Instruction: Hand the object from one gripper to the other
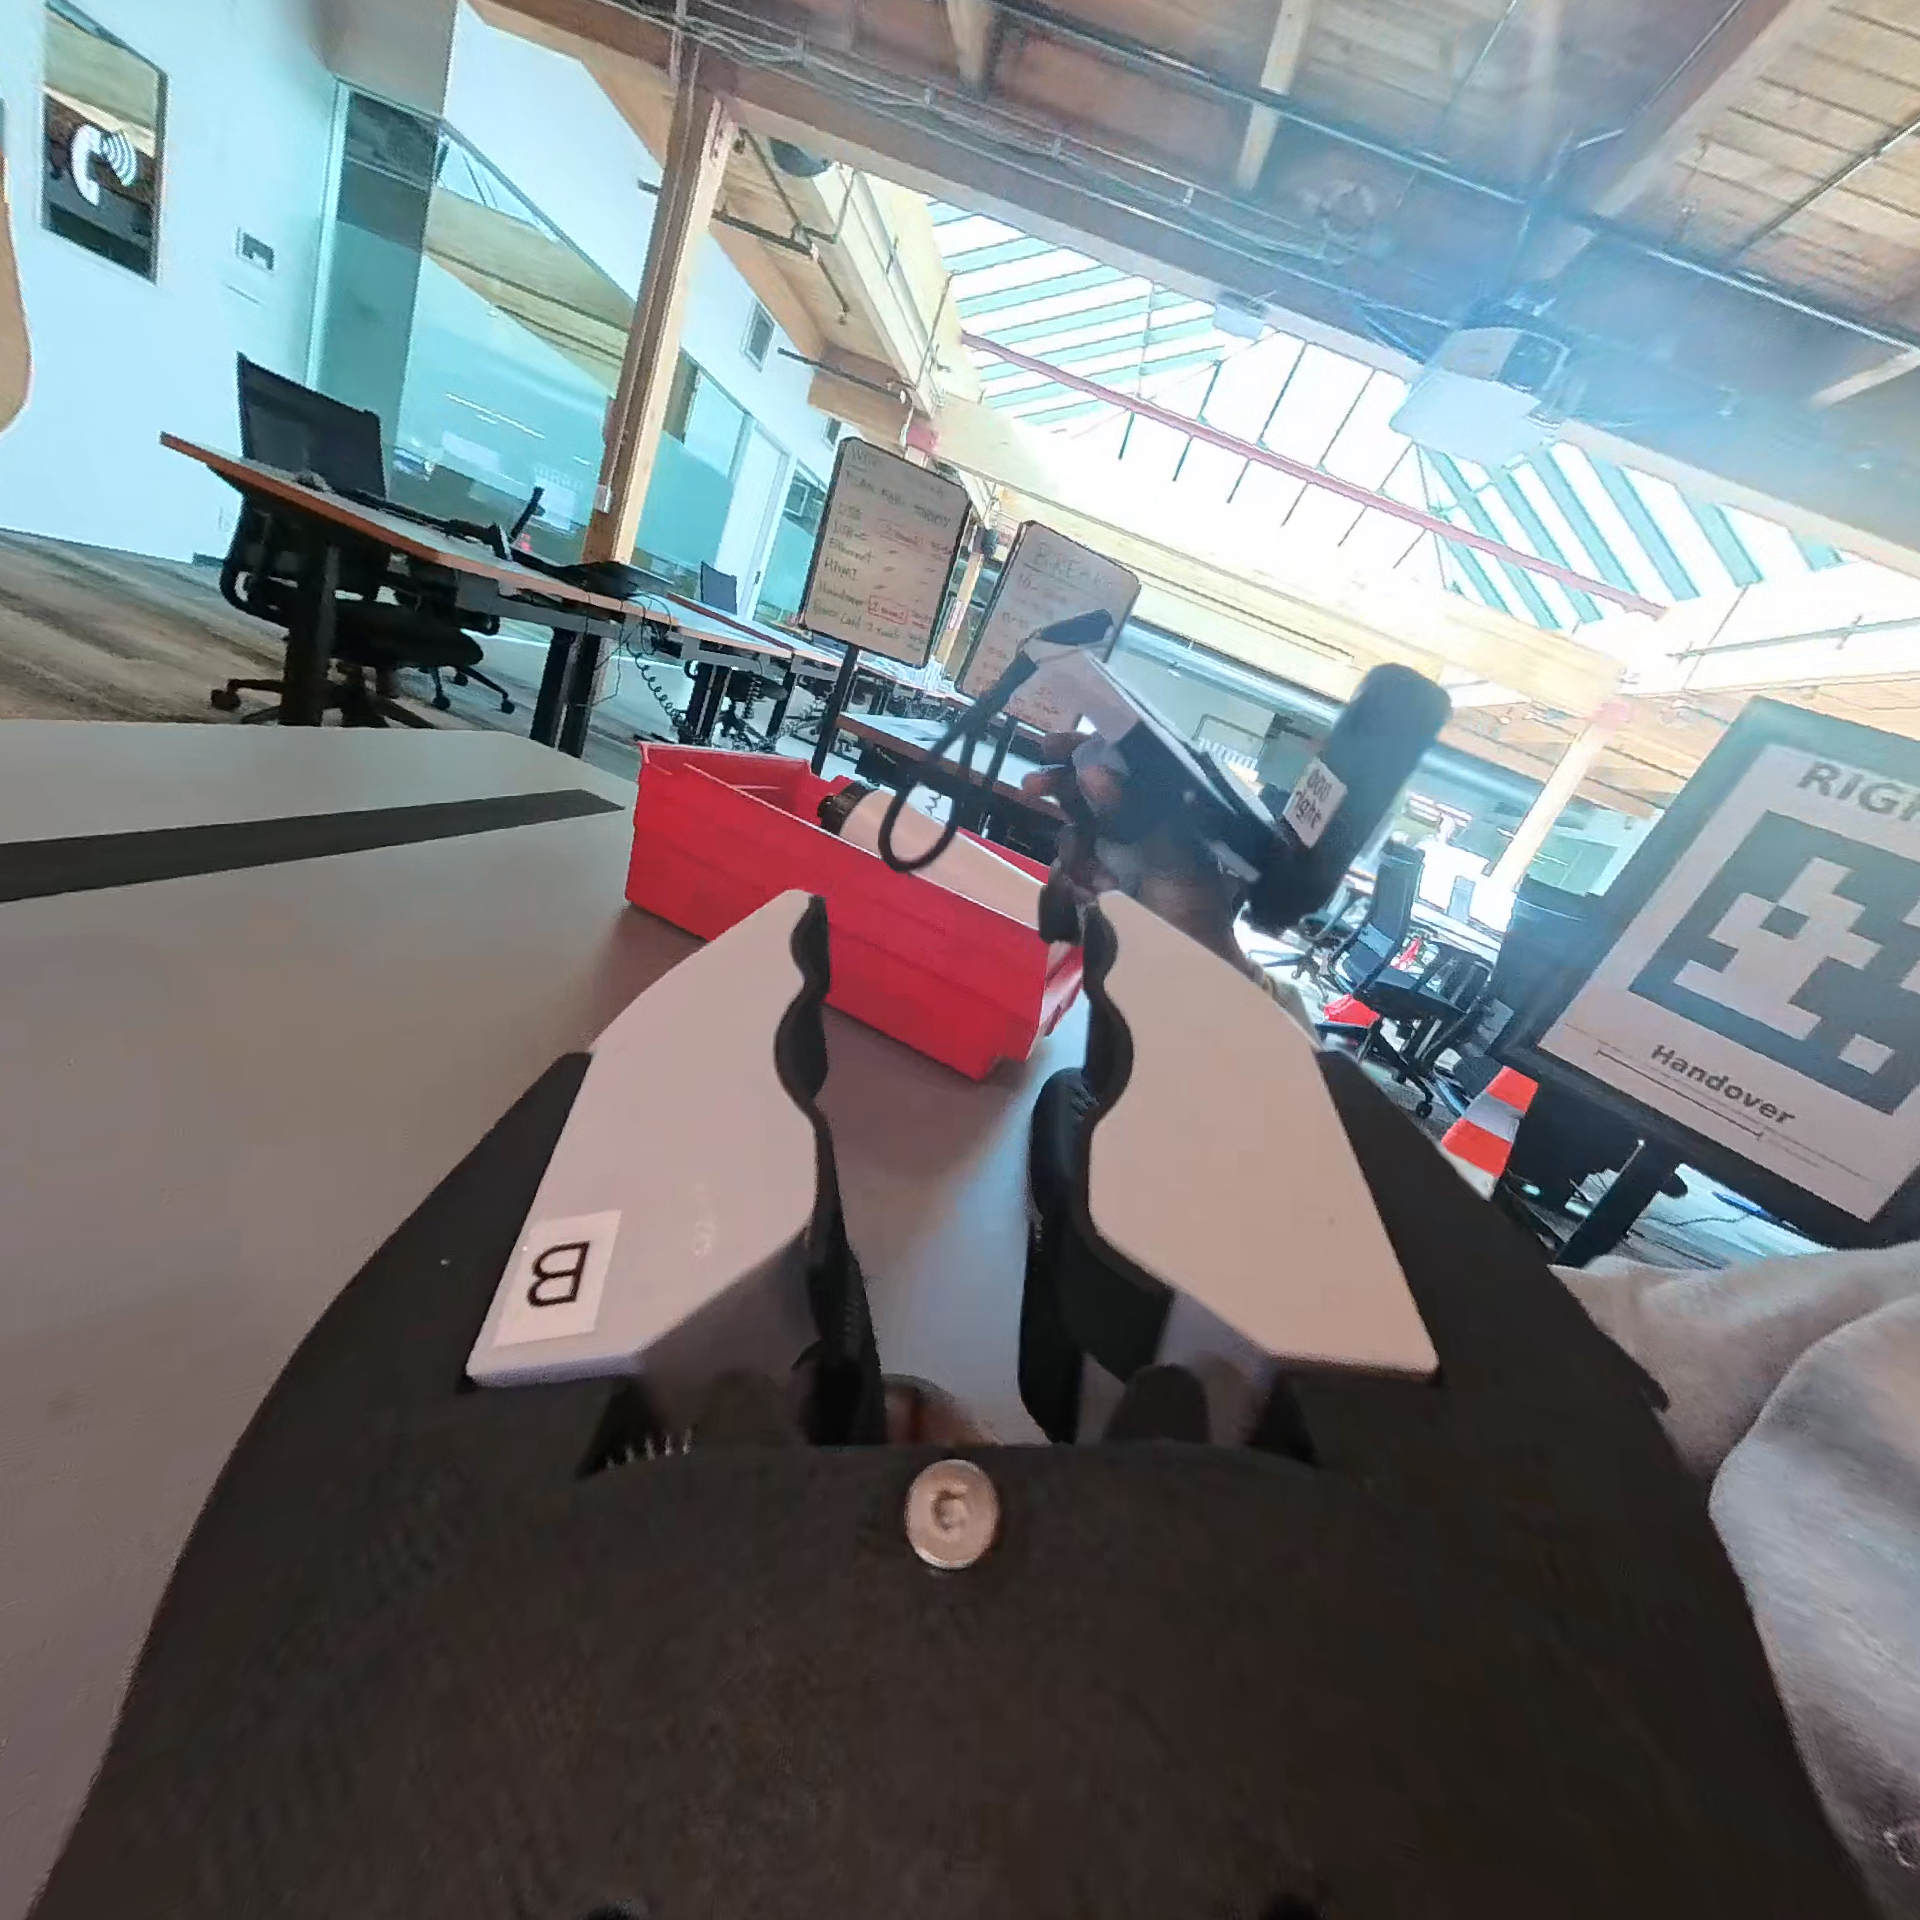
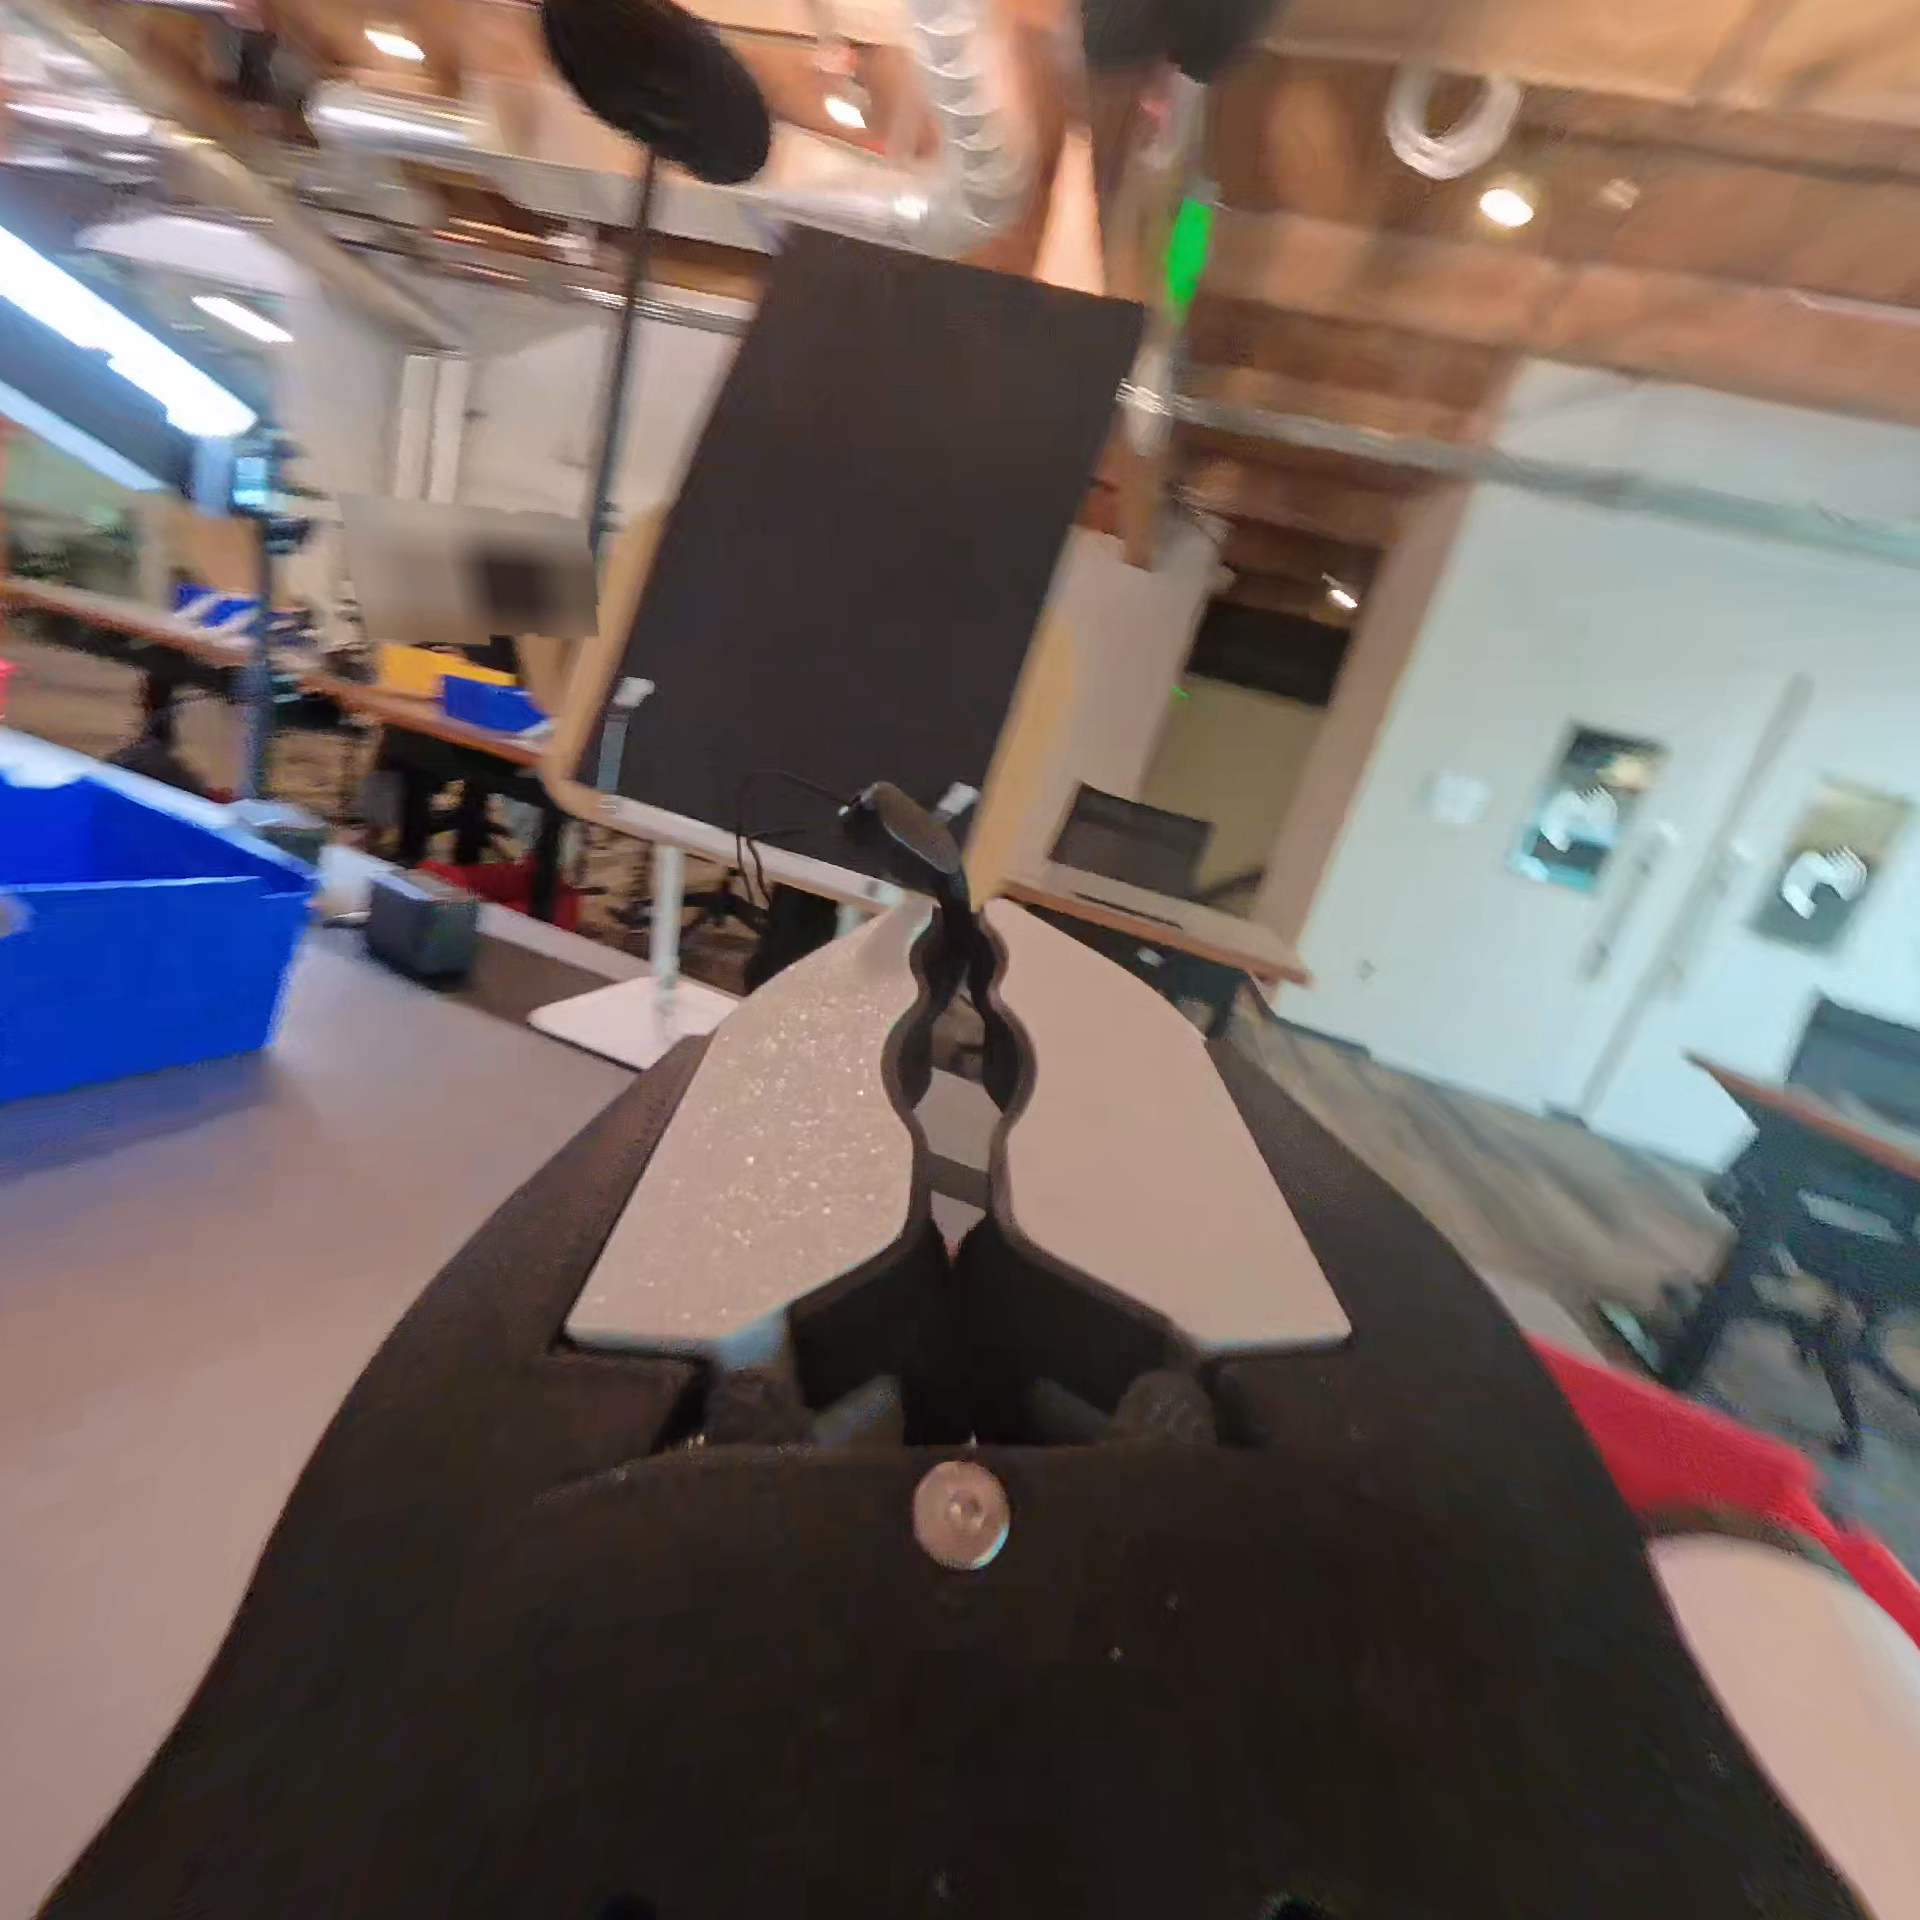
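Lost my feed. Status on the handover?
Right gripper shut on black cord. Left gripper open, empty, low over table. Red bin sits between them.

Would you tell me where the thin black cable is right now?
Thin black cable is pinched in the right gripper tips; in the left wrist view it dangles above the red plastic bin.

Thin black cord (image 2: 902, 831) with a small plastic end piece, pinched between nearly closed right gripper (image 2: 954, 930) tips, plastic end poking out just past them. Seen from left wrist view, dangling as a loop (image 1: 940, 800) above red bin (image 1: 727, 862).
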### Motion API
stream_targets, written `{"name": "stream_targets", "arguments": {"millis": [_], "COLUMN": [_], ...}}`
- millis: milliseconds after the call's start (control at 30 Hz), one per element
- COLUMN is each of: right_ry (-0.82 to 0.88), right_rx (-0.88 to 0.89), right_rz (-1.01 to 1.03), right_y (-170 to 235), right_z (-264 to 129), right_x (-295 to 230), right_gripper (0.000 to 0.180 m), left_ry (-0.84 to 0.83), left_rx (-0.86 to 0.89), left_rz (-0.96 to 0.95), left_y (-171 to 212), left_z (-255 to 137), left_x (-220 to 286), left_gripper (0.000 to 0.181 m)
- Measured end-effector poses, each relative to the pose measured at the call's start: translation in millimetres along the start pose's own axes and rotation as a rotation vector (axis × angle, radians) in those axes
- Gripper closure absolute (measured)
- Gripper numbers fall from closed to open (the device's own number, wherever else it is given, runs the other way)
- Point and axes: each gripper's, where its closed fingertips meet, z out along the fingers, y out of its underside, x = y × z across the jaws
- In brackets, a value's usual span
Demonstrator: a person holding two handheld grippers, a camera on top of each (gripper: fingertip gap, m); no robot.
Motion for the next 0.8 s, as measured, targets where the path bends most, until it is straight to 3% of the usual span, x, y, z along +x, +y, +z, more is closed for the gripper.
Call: {"name": "stream_targets", "arguments": {"millis": [133,333,567,800], "right_ry": [0.206,0.372,0.291,0.212], "right_rx": [-0.086,-0.192,-0.503,-0.813], "right_rz": [0.112,0.160,0.320,0.307], "right_y": [22.7,50.6,108.4,162.3], "right_z": [-19.3,-42.1,-47.9,-54.9], "right_x": [68.3,115.7,111.9,93.5], "right_gripper": [0.176,0.175,0.175,0.174], "left_ry": [-0.022,-0.053,-0.031,-0.040], "left_rx": [-0.036,-0.066,-0.128,-0.112], "left_rz": [0.052,0.139,0.157,0.204], "left_y": [7.2,12.1,25.0,23.0], "left_z": [2.8,4.3,7.6,7.5], "left_x": [-1.0,-2.4,0.0,-0.3], "left_gripper": [0.132,0.130,0.129,0.124]}}
